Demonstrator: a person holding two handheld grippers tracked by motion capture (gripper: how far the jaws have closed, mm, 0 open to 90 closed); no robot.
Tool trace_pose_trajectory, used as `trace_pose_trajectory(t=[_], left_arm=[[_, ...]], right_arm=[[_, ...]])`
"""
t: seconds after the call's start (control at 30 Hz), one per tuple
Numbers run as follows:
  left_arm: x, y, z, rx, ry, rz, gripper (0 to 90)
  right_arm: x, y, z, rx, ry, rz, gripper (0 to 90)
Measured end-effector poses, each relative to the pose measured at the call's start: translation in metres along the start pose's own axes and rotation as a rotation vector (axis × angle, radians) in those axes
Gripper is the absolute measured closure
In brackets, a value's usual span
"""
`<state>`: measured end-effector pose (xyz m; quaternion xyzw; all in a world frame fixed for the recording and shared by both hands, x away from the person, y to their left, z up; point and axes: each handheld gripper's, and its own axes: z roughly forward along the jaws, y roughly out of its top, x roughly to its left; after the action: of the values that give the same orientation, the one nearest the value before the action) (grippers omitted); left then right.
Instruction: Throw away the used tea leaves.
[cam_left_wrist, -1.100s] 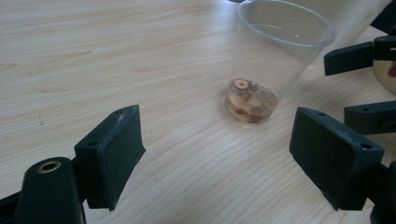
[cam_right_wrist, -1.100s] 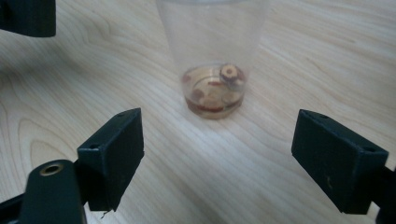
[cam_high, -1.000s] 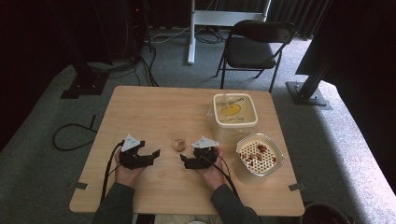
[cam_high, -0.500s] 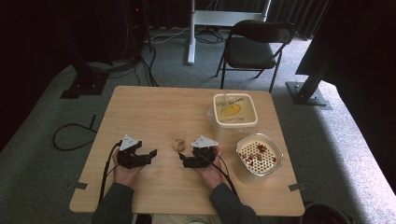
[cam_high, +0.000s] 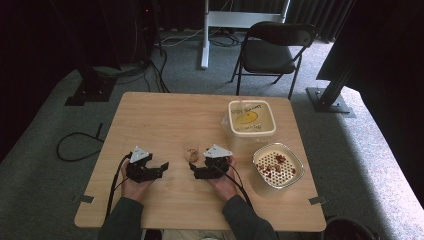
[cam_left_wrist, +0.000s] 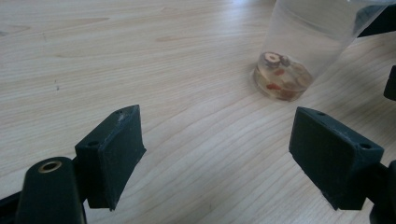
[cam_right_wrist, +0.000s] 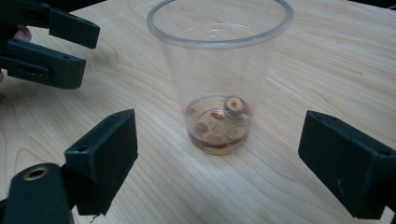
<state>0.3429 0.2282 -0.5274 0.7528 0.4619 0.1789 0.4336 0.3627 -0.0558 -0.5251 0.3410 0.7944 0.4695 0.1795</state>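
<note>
Cup (cam_right_wrist: 219, 88) stands upright on our surface (cam_high: 165, 115) (dried bits inside); right gripper (cam_right_wrist: 229, 163) fingers just spread wide, left gripper (cam_left_wrist: 224, 154) fingers apart too.

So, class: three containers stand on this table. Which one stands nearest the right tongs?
The clear plastic cup, standing just ahead of the open right tongs. The lidded tub and the metal strainer bowl sit further off to the side.

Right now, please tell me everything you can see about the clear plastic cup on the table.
The clear plastic cup stands upright on the wooden table, open at the top with a rolled rim. It is thin, see-through and tapers downward. Its bottom holds a few small red and tan pieces, one ring-shaped. It stands ahead of the right hand-held gripper, whose jaws are open. Nothing touches it but the table.
</note>
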Motion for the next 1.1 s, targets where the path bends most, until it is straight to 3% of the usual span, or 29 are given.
trace_pose_trajectory(t=[0.3,0.6,0.83,1.1], left_arm=[[0.000,-0.003,-0.001,0.009,0.005,-0.004,18.5],[0.001,-0.004,0.000,0.016,0.004,-0.003,18.5],[0.001,-0.004,0.001,0.023,0.004,0.001,18.6],[0.000,-0.004,0.001,0.025,0.001,0.005,19.1]], right_arm=[[-0.001,0.002,0.011,-0.015,0.004,-0.006,11.3],[-0.004,0.017,0.030,-0.086,0.073,0.015,13.5],[0.000,0.022,0.040,-0.103,0.040,-0.027,23.2],[0.002,0.025,0.039,-0.117,0.028,-0.031,29.6]])
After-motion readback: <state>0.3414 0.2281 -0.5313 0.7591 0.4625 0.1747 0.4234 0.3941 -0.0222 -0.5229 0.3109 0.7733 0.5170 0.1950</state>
